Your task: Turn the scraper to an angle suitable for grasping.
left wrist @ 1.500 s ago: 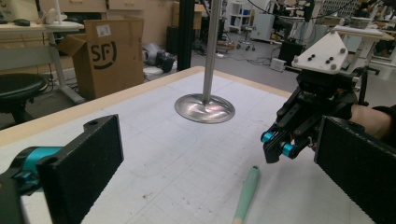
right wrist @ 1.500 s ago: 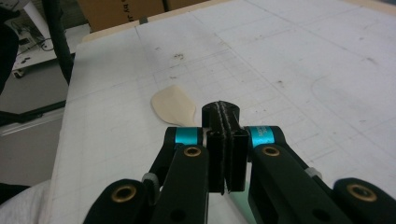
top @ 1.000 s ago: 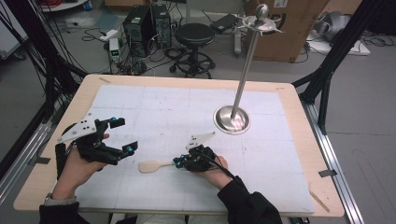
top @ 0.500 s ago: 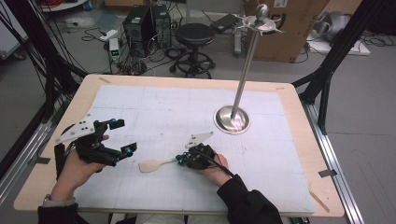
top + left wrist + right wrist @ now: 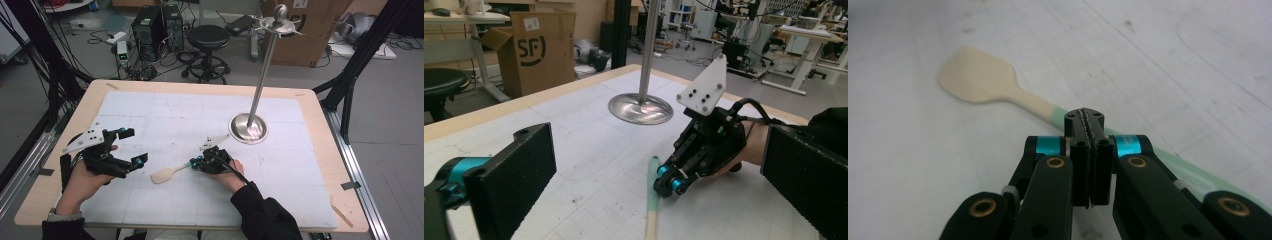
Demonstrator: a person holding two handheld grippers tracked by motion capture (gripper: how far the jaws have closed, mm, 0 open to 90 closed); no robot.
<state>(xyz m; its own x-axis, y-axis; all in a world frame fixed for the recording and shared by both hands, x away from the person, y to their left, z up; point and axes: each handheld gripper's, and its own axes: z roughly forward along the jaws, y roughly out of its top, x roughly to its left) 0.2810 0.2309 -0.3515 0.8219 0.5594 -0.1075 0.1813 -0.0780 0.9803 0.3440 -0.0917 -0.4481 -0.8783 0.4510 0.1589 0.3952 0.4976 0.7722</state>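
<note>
The right gripper (image 5: pixel 196 162) rests low on the white mat (image 5: pixel 165 112), its 2 jaws pressed together with nothing between them. Its tips sit right above the green handle of the spatula (image 5: pixel 171 171) (in the right gripper view the handle passes under the closed jaws). The spatula lies flat on the mat, its cream blade pointing toward the left gripper (image 5: pixel 131 148), whose jaws are spread wide and empty. The metal stand (image 5: pixel 249 127) is behind, well apart.

High view overhead, gripper views low, close, all sharing the spatula (image 5: pixel 172 172) and table (image 5: pixel 310 107).
</note>
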